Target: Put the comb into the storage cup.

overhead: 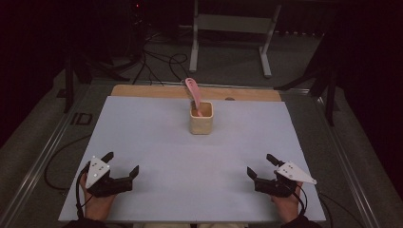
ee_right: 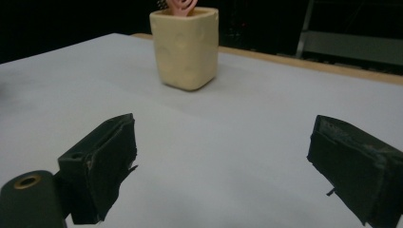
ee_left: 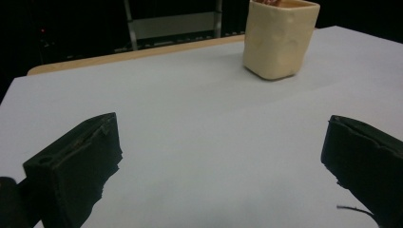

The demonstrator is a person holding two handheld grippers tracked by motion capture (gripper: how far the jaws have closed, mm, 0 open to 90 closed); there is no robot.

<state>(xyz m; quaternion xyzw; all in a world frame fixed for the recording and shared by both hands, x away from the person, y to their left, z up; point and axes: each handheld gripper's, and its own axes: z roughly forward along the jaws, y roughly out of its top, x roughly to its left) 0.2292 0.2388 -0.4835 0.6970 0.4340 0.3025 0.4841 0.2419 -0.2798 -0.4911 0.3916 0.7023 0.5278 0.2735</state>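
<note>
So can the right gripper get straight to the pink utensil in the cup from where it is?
Probably yes. The right gripper sits open at the near edge, and only bare white sheet lies between it and the cream cup. The pink utensil sticks up above the rim, leaning away, with nothing beside it.

We see a white table (overhead: 157, 156), a wooden strip (overhead: 142, 90) at its far edge, a metal stand (overhead: 233, 23) and black cables (overhead: 157, 61) on the floor beyond.
</note>
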